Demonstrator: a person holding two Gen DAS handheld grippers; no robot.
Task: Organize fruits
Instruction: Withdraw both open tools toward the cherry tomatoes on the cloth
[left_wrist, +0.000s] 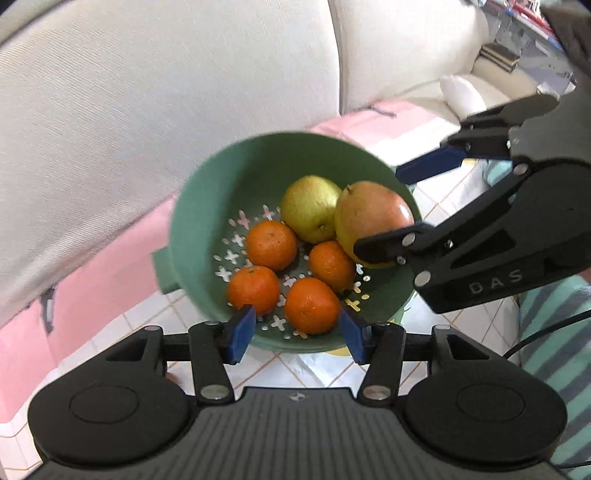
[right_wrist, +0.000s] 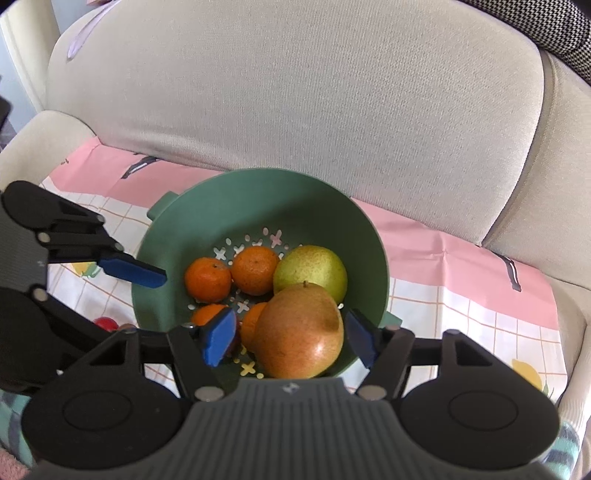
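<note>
Behind red-yellow pear (right_wrist: 299, 332), half-hidden tangerine (right_wrist: 251, 323)

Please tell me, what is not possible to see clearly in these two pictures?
- Right wrist view: two oranges are half hidden behind the right gripper and the reddish pear.
- Right wrist view: a red thing beside the green bowl is mostly covered by the left gripper.
- Left wrist view: the bowl's near rim is hidden by the left gripper.

Matt green plastic colander (right_wrist: 207, 206); woven beige sofa cloth (right_wrist: 295, 92) (coarse weave); glossy red-yellow pear (right_wrist: 299, 332); dimpled orange mandarins (left_wrist: 271, 243).
</note>
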